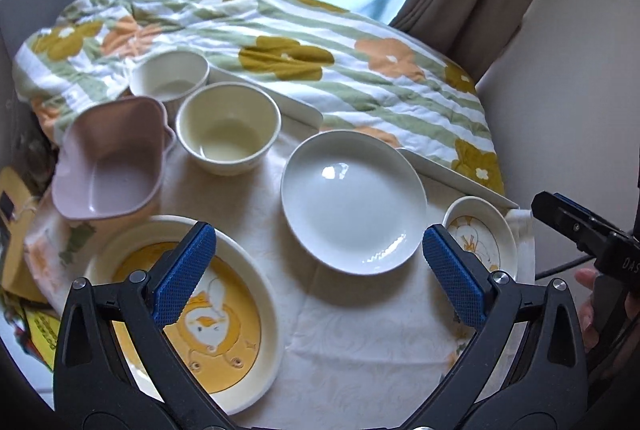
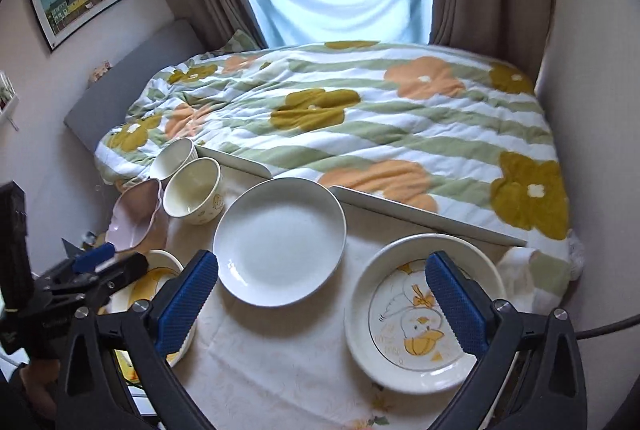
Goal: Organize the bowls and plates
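Observation:
On the white tablecloth (image 1: 360, 342) lie a plain white plate (image 1: 352, 202) in the middle, a yellow duck plate (image 1: 224, 330) at near left and a smaller white duck plate (image 1: 480, 238) at right. Behind them stand a cream bowl (image 1: 228, 128), a white bowl (image 1: 170, 76) and a tilted pink bowl (image 1: 108, 166). My left gripper (image 1: 320, 276) hangs open above the cloth, between the yellow plate and the white plate, holding nothing. My right gripper (image 2: 322, 302) is open too, empty, above the gap between the white plate (image 2: 280, 238) and the white duck plate (image 2: 400, 318).
A bed with a floral quilt (image 2: 360, 118) presses against the table's far side, where two white boards (image 2: 420, 210) lie along the edge. Curtains and a window stand behind. Yellow clutter (image 1: 24, 230) sits off the table's left edge. A hand (image 1: 588, 310) shows at right.

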`<state>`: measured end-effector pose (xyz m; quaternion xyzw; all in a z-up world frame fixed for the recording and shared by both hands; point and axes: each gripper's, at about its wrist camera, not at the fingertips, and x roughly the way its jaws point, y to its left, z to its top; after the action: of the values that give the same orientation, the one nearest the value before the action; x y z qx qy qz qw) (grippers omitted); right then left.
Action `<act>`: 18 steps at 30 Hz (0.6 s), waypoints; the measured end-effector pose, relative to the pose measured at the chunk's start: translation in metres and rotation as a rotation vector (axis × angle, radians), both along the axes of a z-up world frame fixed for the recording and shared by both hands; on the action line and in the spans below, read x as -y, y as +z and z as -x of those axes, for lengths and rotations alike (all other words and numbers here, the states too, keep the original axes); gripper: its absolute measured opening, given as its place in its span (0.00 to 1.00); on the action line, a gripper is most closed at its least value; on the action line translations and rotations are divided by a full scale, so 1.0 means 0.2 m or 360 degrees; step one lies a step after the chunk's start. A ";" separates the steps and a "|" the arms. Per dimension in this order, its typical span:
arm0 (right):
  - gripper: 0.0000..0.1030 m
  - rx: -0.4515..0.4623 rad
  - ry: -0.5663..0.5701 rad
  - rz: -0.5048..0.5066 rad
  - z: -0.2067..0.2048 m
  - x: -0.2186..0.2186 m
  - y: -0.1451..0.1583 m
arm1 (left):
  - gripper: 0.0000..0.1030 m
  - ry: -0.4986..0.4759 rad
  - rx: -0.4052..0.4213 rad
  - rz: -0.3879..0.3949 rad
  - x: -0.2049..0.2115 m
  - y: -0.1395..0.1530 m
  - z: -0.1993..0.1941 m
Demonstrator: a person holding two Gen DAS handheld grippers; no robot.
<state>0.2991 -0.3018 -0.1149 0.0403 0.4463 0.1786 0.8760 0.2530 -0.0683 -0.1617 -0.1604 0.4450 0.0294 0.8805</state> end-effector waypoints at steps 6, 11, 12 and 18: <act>1.00 -0.0183 0.0105 -0.0042 -0.22 0.00 -0.24 | 0.99 0.0011 -0.0164 0.0095 -0.05 -0.24 -0.19; 0.88 -0.0281 0.0228 -0.0021 -0.36 -0.05 -0.40 | 0.85 -0.0023 -0.0285 0.0088 -0.07 -0.39 -0.31; 0.80 -0.0316 0.0256 -0.0013 -0.39 -0.07 -0.44 | 0.83 -0.0027 -0.0305 0.0098 -0.08 -0.41 -0.33; 0.54 -0.0420 0.0364 0.0035 -0.47 -0.12 -0.59 | 0.54 -0.0049 -0.0417 0.0092 -0.08 -0.52 -0.40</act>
<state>0.3934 -0.2776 -0.2330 0.0029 0.5610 0.2652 0.7842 0.3331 -0.0525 -0.2665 -0.1737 0.5592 0.0238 0.8103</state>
